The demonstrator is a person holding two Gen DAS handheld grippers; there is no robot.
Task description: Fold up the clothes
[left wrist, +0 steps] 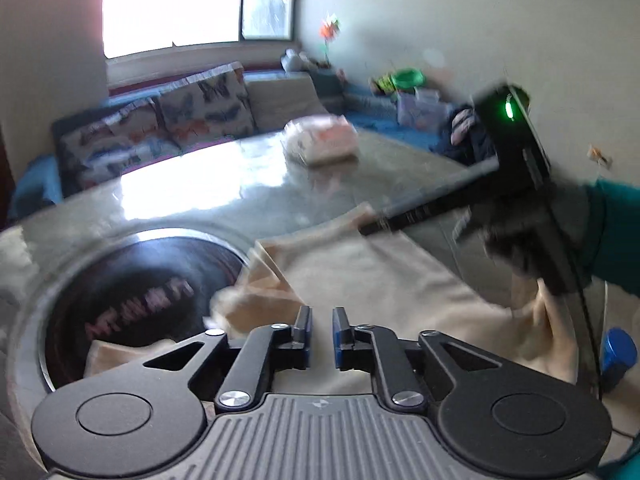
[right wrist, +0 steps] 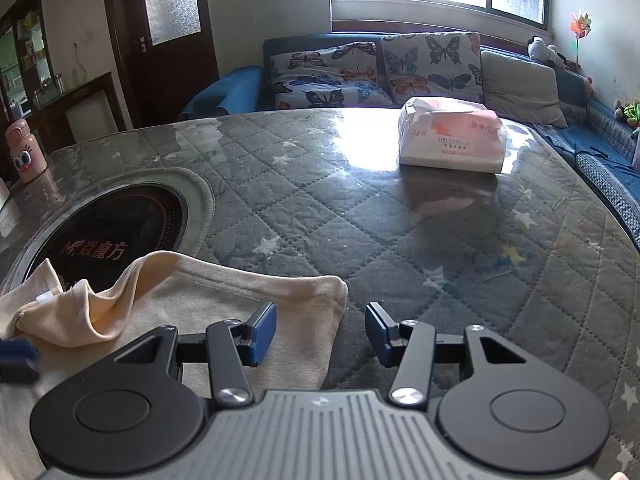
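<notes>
A cream garment [left wrist: 372,280] lies on the glass-topped quilted table [left wrist: 224,184], partly over the round black cooktop [left wrist: 132,280]. My left gripper [left wrist: 322,330] hovers just above the garment's near part; its jaws stand a small gap apart with nothing between them. In the right wrist view the garment [right wrist: 192,304] lies at the lower left with a rumpled edge. My right gripper [right wrist: 321,330] is open and empty, over the garment's right corner. The right gripper's body [left wrist: 516,184] shows at the right in the left wrist view, blurred.
A pink and white tissue pack [right wrist: 452,136] sits on the far part of the table [right wrist: 360,220]. A pink bottle [right wrist: 24,152] stands at the table's left edge. A sofa with butterfly cushions [right wrist: 376,68] lies beyond. A blue cup [left wrist: 618,352] shows at the right.
</notes>
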